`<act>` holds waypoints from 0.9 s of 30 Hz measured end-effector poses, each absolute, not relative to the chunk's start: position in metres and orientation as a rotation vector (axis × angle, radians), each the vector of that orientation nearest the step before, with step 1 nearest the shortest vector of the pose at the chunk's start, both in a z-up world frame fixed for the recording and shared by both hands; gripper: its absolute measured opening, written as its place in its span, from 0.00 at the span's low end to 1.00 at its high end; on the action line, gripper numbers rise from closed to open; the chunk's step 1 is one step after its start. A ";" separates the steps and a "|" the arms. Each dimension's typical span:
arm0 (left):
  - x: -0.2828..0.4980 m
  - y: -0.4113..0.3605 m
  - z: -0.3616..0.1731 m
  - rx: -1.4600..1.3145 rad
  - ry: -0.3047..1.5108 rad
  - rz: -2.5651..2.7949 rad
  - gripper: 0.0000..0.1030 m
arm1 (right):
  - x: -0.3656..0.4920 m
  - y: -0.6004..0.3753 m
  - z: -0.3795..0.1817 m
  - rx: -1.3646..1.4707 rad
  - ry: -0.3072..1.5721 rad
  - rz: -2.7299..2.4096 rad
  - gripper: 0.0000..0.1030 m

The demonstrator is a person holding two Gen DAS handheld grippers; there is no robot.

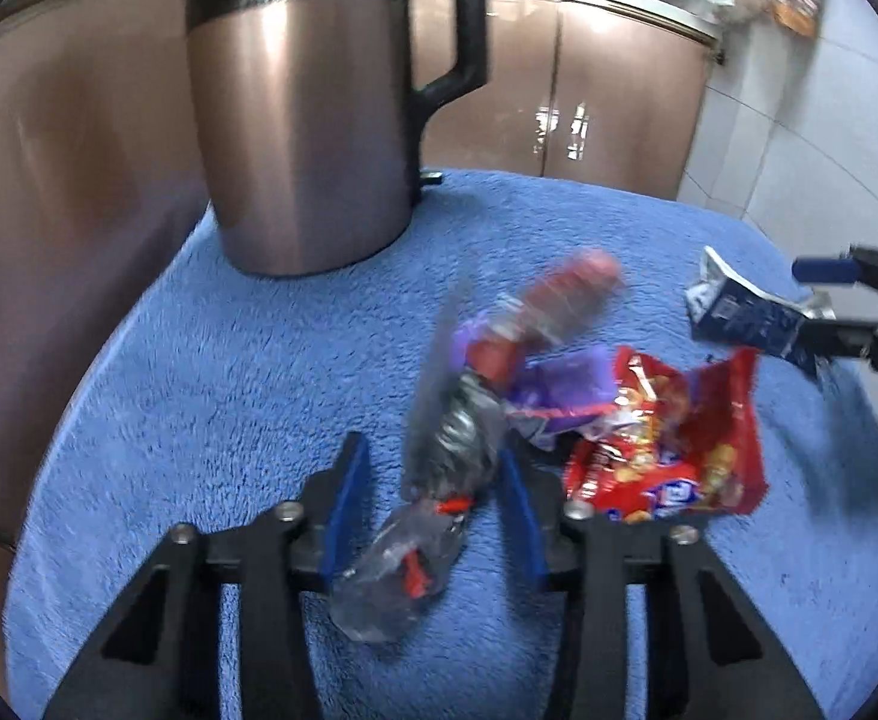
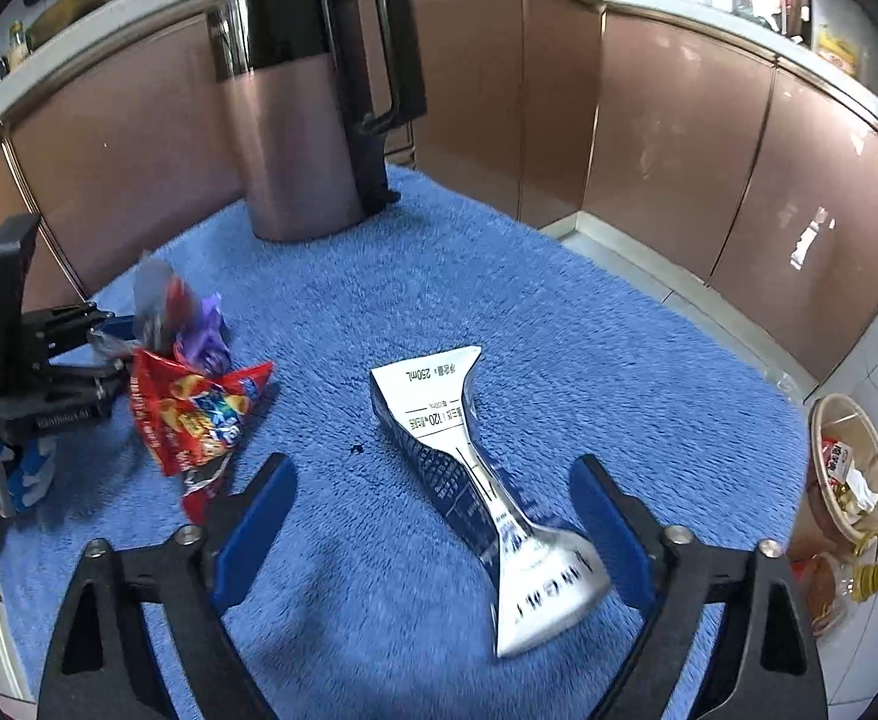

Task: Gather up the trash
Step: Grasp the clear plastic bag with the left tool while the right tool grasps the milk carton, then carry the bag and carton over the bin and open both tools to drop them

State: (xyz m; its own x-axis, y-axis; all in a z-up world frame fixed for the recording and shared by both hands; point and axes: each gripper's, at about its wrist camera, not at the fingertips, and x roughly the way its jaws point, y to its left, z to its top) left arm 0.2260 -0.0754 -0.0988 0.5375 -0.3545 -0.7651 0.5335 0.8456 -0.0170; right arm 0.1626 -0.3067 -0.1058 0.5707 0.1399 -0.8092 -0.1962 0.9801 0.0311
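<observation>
Your left tongs (image 1: 433, 480) sit low over the blue towel (image 1: 199, 372) that covers the desk, jaws part open and straddling a crumpled clear wrapper (image 1: 433, 480); the right blue pad looks to be against the wrapper, while a gap shows beside the left pad, so no grip has closed on it. The view is blurred there. Just beyond the wrapper lies a small heap: a purple wrapper (image 1: 553, 384) and a red, blurred piece (image 1: 559, 300) on top, with a red snack bag (image 1: 667, 450) just right of your right finger. Your right tongs (image 2: 433, 510) stand wide open around a flattened blue-and-white carton (image 2: 475, 480), which lies on the towel with its silver end nearest the camera; that end is near the right pad, the left pad is well apart from it. A copper-coloured kettle (image 2: 295, 138) with a black handle stands upright at the far edge of the towel. On the floor to the right is a bin (image 2: 847, 468) with trash inside.
</observation>
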 end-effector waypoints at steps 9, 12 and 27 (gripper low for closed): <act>0.230 -0.056 -0.098 0.138 0.853 -0.463 0.17 | 0.177 -0.312 -0.123 -0.083 0.994 0.186 0.47; 0.229 -0.046 -0.095 0.116 0.852 -0.421 0.15 | 0.177 -0.318 -0.121 -0.078 0.996 0.178 0.37; 0.151 -0.016 -0.042 0.050 0.758 -0.418 0.14 | 0.125 -0.312 -0.076 0.008 0.922 0.197 0.15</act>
